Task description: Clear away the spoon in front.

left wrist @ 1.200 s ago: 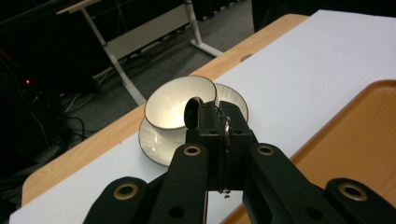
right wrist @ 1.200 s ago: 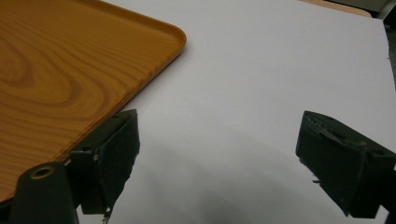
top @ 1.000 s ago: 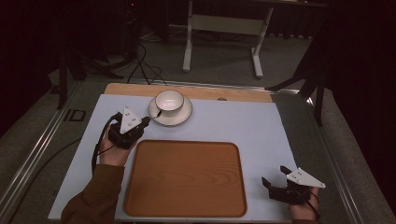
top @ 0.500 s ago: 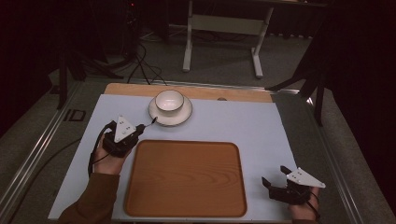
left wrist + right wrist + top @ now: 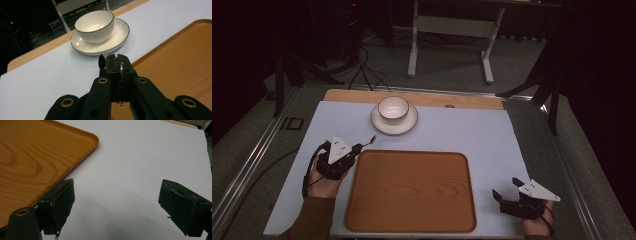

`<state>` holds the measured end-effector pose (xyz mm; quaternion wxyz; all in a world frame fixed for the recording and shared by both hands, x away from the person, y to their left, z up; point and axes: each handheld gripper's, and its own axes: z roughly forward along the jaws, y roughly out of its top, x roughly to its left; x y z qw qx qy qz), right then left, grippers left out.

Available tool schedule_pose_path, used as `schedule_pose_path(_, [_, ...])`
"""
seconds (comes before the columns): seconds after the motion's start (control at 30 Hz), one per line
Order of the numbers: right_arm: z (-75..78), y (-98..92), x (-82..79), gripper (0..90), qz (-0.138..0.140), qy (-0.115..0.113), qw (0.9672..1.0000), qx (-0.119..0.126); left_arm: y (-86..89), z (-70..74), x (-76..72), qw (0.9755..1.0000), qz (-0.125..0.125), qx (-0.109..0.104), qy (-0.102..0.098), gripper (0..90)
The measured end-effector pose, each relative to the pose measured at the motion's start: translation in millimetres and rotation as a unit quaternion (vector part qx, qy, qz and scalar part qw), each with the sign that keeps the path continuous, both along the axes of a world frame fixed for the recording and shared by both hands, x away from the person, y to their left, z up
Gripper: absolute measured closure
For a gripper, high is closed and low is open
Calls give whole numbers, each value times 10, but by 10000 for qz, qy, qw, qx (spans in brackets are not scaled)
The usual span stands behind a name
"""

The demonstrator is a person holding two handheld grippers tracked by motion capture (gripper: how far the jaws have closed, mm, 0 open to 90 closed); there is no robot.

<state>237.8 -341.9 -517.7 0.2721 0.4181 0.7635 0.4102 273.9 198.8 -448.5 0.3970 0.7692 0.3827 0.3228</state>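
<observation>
Spoon (image 5: 101, 61) sits clamped in the closed left gripper (image 5: 116, 63); right gripper (image 5: 116, 202) gapes wide, empty.

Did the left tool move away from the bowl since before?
Yes. The left tool, shut on a small spoon, has come back from the bowl and saucer toward the tray near its far left corner.

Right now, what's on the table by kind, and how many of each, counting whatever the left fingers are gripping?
Bowl: 1
Saucer: 1
Wooden tray: 1
Spoon, clamped in the left gripper: 1
Total: 4
</observation>
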Motion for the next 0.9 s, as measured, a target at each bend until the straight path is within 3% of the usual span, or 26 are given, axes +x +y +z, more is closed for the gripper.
schedule_pose_path(0.9, [0,-4,1,134,-26,-5,10000,-3,89,-163,-268,9998,46,47,175,886])
